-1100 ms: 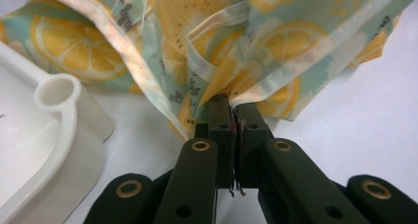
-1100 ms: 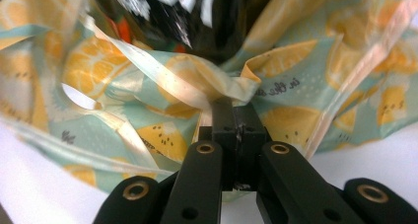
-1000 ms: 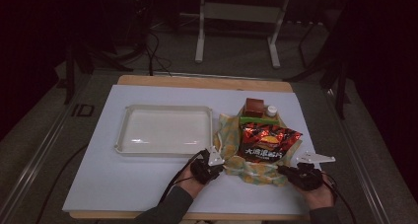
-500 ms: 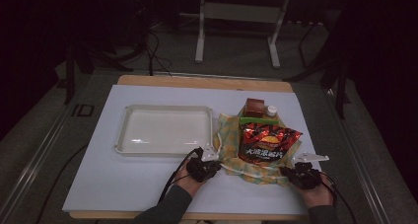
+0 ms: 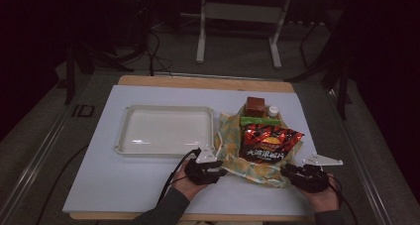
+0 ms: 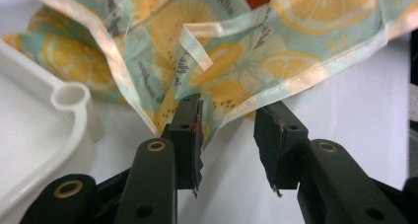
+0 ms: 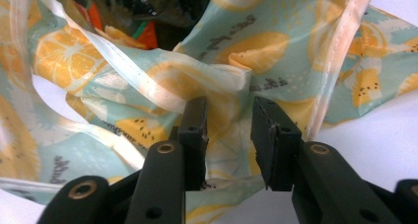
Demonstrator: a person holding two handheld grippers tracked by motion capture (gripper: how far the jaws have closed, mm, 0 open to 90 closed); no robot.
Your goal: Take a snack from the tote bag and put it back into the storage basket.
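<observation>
— White counter (image 5: 148, 185), wood showing at its far edge, grey floor and a dark room beyond it. What lies by the tongs?

— Lemon-print cloth bag (image 5: 257, 168), slumped between the left tongs (image 5: 215, 169) and the right tongs (image 5: 289, 173), a red snack packet (image 5: 270, 143) on it.

— Gripped?

— No. Both pairs have just been opening. Left jaws stand apart, one pad (image 6: 190, 130) brushing the bag's edge; right jaws stand apart, fabric just ahead, loose.

— Anything else?

— Pale tray (image 5: 166, 131), just beyond the left tongs.
</observation>
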